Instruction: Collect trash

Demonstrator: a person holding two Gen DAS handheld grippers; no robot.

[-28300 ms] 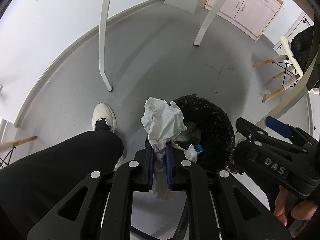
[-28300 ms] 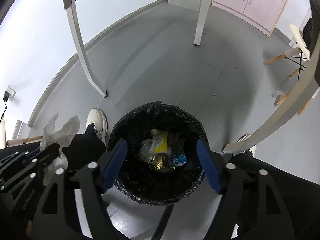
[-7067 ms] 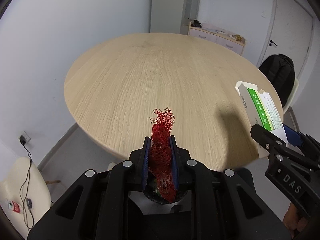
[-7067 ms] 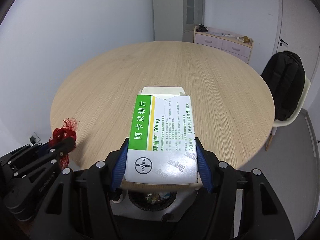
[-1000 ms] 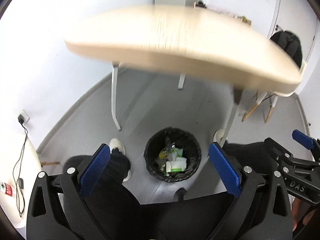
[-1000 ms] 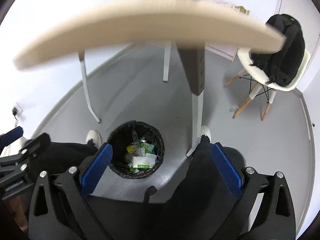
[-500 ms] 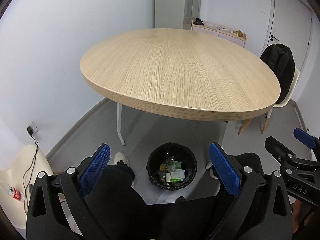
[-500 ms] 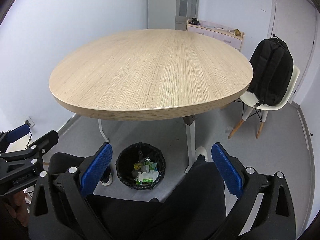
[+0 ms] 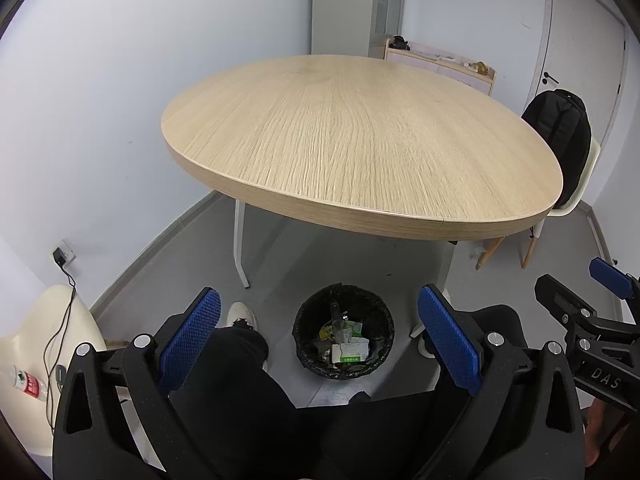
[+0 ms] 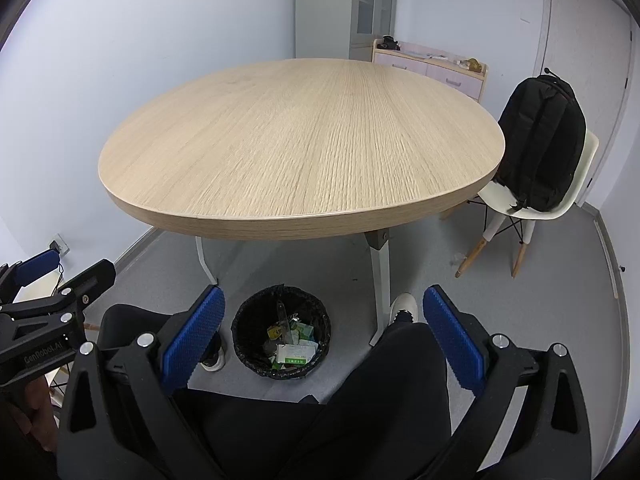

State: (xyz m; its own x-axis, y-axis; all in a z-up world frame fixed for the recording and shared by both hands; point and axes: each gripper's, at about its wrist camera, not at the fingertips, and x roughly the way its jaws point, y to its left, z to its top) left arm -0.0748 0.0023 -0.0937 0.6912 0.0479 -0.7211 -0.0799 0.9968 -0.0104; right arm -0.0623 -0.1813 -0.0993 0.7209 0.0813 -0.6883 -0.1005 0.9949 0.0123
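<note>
A black-lined trash bin (image 9: pixel 308 332) stands on the grey floor under the near edge of the round wooden table (image 9: pixel 352 136). It holds several pieces of trash, among them a white and green box (image 9: pixel 350 353). The bin also shows in the right wrist view (image 10: pixel 248 320). My left gripper (image 9: pixel 320 340) is open and empty, held high above the bin. My right gripper (image 10: pixel 320 340) is open and empty too, beside it at the same height. The table (image 10: pixel 296 136) top is bare.
My legs in black trousers and white shoes (image 9: pixel 240 314) flank the bin. White table legs (image 10: pixel 378 280) stand behind it. A white chair with a black backpack (image 10: pixel 540 140) is at the right. Another white chair (image 9: pixel 24 344) with a cable and a bottle is at the left.
Both grippers have risen from under the table edge to well above it, so the tabletop now shows from above. Both stay open and empty.
</note>
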